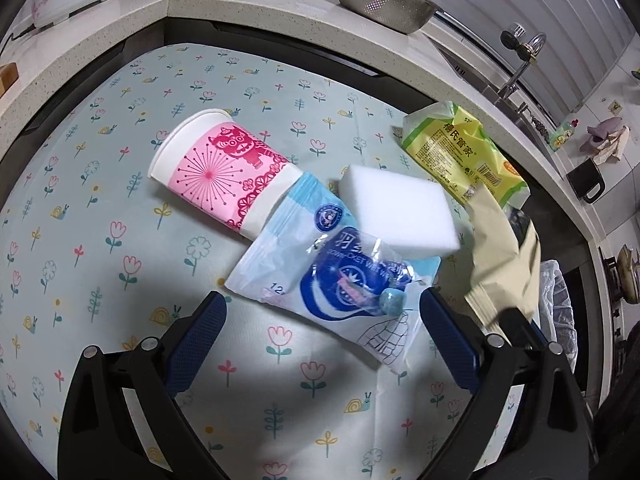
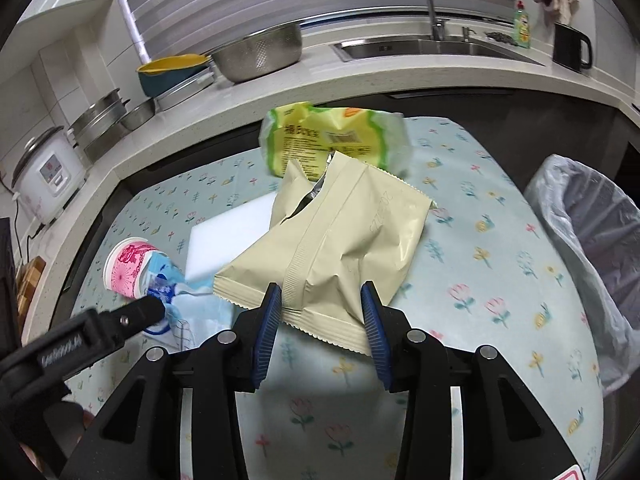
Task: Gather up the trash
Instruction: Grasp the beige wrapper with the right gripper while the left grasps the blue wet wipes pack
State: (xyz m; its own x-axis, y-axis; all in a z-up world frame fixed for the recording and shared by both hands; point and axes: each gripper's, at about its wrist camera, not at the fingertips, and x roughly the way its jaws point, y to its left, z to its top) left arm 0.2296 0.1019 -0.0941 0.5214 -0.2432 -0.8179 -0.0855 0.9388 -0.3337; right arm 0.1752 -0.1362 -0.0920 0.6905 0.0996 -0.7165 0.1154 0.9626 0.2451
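A blue and white wet-wipe packet (image 1: pixel 328 276) lies on the flowered tablecloth (image 1: pixel 100 240), partly under a white sponge block (image 1: pixel 400 212) and against a pink paper cup (image 1: pixel 216 172) on its side. My left gripper (image 1: pixel 322 320) is open, its fingers on either side of the packet's near end. A beige snack bag (image 2: pixel 340 248) lies in front of a yellow-green bag (image 2: pixel 332 136). My right gripper (image 2: pixel 320 316) has its jaws around the beige bag's near edge, with the pads close to the bag; contact is unclear.
A bin lined with a clear bag (image 2: pixel 592 248) stands off the table's right edge. A kitchen counter (image 2: pixel 360 84) with a steel colander (image 2: pixel 256 52), rice cooker (image 2: pixel 44 172) and sink (image 2: pixel 432 48) curves behind the table.
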